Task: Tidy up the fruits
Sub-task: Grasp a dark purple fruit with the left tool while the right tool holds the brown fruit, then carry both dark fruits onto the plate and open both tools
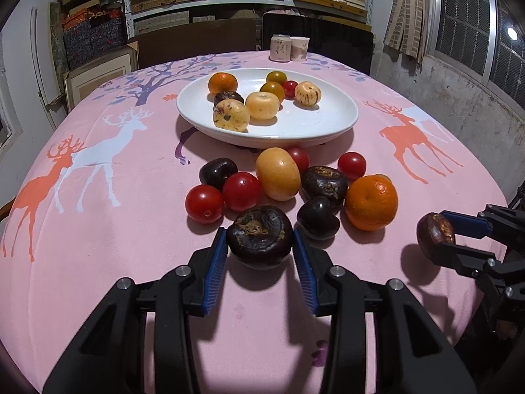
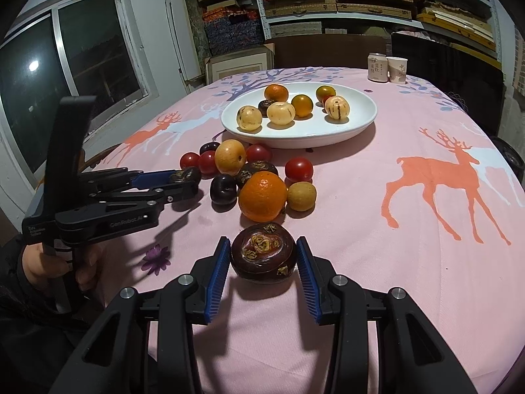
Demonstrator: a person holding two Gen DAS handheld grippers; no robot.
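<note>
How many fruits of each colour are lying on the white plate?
Orange mandarin: 1
Dark brown fruit: 1
Pale yellow fruits: 3
Amber-green tomatoes: 2
Red cherry tomato: 1
Total: 8

Left hand-held gripper (image 2: pixel 183 180) reads "GenRobot.AI" & "Data Acquisition System"; can (image 2: pixel 377 67) text illegible.

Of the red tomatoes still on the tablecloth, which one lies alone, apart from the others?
The red tomato on the right of the pile, just behind the big orange. The other three red tomatoes crowd together on the left around the yellow fruit.
</note>
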